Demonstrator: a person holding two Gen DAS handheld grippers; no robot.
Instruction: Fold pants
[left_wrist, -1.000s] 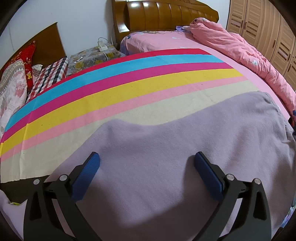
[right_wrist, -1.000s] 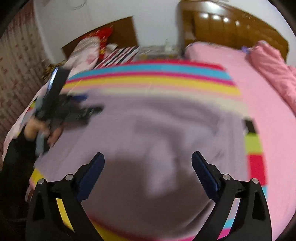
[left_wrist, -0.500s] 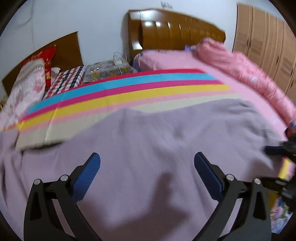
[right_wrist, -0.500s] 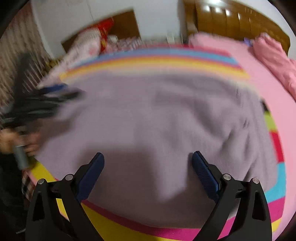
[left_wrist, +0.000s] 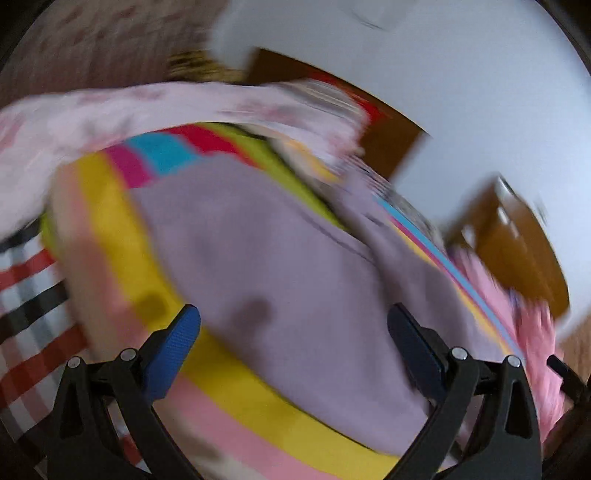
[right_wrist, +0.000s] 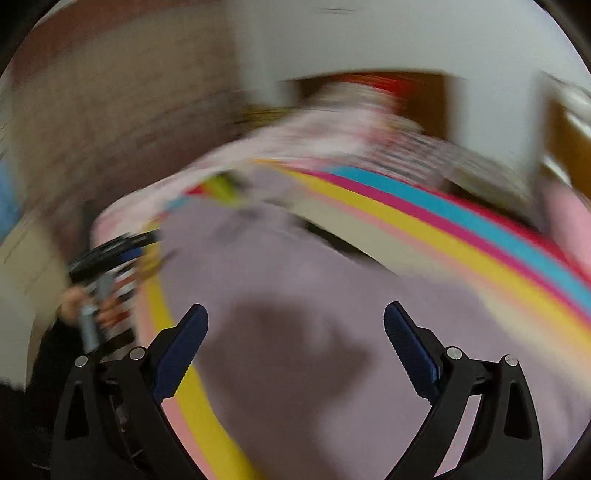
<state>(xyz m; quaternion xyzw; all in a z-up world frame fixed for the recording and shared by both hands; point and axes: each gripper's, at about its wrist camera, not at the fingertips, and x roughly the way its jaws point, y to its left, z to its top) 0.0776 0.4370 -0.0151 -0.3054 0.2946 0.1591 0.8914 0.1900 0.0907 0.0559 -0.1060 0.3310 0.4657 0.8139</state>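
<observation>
Bedding covers the whole work surface: a striped sheet (right_wrist: 454, 236) with yellow, magenta, cyan and pale pink bands lies across the bed, and both views are heavily motion-blurred. The pants (left_wrist: 280, 280), a lilac-grey garment, lie spread flat on the striped sheet, filling the centre of both views; a darker shadow patch sits on the fabric in the right wrist view. A pale pink floral quilt (left_wrist: 110, 114) is bunched along the far edge of the sheet, with a red-and-black checked cloth (left_wrist: 33, 295) at the left in the left wrist view. A brown wooden headboard (left_wrist: 524, 254) and a white wall (left_wrist: 461, 74) stand behind the bed; finer detail there is too blurred to tell. The left gripper (left_wrist: 293, 332) has its blue-padded fingers (left_wrist: 173, 350) spread wide apart above the pants, with nothing between them; whether the pads touch the fabric cannot be told. In the right wrist view that same tool appears at the left edge of the bed, gripped by a hand (right_wrist: 79, 306) with a dark sleeve, tool tips pointing towards the pants. The right gripper (right_wrist: 295, 332) is likewise spread wide, jaws empty, poised over the near part of the pants, its dark blue pads (right_wrist: 410, 347) set either side of the shadow patch.
</observation>
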